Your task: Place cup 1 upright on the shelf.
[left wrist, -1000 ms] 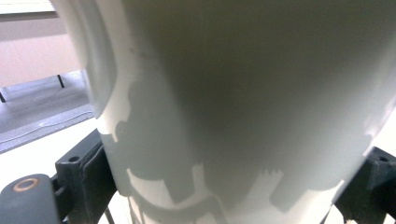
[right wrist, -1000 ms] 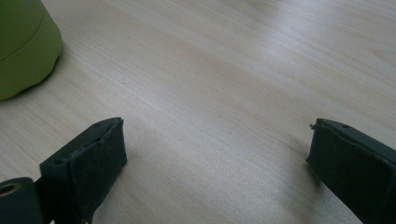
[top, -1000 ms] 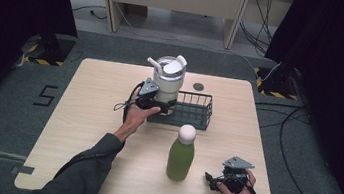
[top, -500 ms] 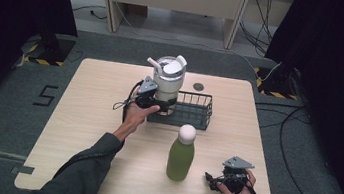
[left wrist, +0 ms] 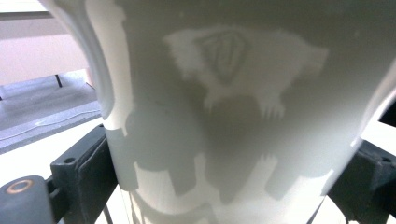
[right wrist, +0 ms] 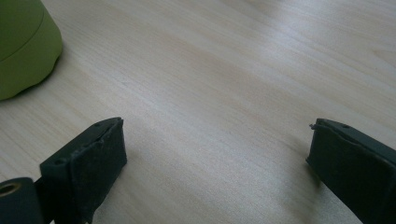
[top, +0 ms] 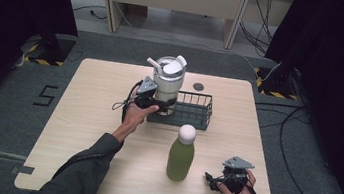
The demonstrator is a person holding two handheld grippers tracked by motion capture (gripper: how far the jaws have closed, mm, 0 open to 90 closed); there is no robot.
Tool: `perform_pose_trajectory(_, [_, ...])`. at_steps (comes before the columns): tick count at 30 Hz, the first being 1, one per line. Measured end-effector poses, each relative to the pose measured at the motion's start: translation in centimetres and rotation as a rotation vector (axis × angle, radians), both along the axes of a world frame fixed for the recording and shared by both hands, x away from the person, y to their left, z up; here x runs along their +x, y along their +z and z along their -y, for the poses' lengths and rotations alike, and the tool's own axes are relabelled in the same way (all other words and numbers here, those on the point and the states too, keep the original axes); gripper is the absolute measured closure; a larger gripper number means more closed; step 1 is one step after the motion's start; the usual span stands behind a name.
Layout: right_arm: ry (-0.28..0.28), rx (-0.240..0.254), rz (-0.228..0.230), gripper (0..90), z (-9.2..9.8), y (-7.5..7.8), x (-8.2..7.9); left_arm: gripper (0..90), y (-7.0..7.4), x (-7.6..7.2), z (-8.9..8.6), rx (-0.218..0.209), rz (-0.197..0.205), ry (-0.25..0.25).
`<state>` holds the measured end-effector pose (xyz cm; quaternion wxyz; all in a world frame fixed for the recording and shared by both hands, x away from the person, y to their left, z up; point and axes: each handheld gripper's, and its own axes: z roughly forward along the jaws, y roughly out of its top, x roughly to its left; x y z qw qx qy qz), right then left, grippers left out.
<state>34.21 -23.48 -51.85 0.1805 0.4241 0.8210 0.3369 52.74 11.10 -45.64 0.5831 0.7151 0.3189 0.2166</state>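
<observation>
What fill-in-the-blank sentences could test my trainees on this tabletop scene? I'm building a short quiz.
1. The left hand-held gripper is closed around the white ____ that stands in the wire basket.
2. The bottle near the right hand-held gripper has a body coloured ____.
3. The jaws of the right hand-held gripper stand ____, with bare table between them.
4. The bottle's cap is coloured ____.

Missing words: tumbler; green; open; white
</observation>
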Motion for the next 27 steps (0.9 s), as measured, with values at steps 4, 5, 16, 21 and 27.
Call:
perform_pose_trajectory(4, [0.0, 0.0, 0.0, 4.7, 0.0, 0.0, 0.0, 8.2, -0.1, 0.0, -0.1, -0.002, 0.001, -0.001])
perform_pose_trajectory(5, [0.0, 0.0, 0.0, 4.7, 0.0, 0.0, 0.0, 8.3, -0.1, 0.0, -0.1, -0.003, 0.001, -0.006])
perform_pose_trajectory(16, [-0.001, 0.0, 0.0, 4.7, 0.0, 0.0, 0.0, 8.7, -0.1, -0.3, -0.4, 0.003, -0.004, -0.008])
perform_pose_trajectory(21, [0.0, 0.0, 0.0, 4.7, 0.0, 0.0, 0.0, 8.7, -0.2, -0.4, -0.8, 0.0, -0.017, -0.014])
perform_pose_trajectory(27, [0.0, 0.0, 0.0, 4.6, 0.0, 0.0, 0.0, 9.6, -0.4, -0.7, -1.4, 0.006, -0.016, -0.026])
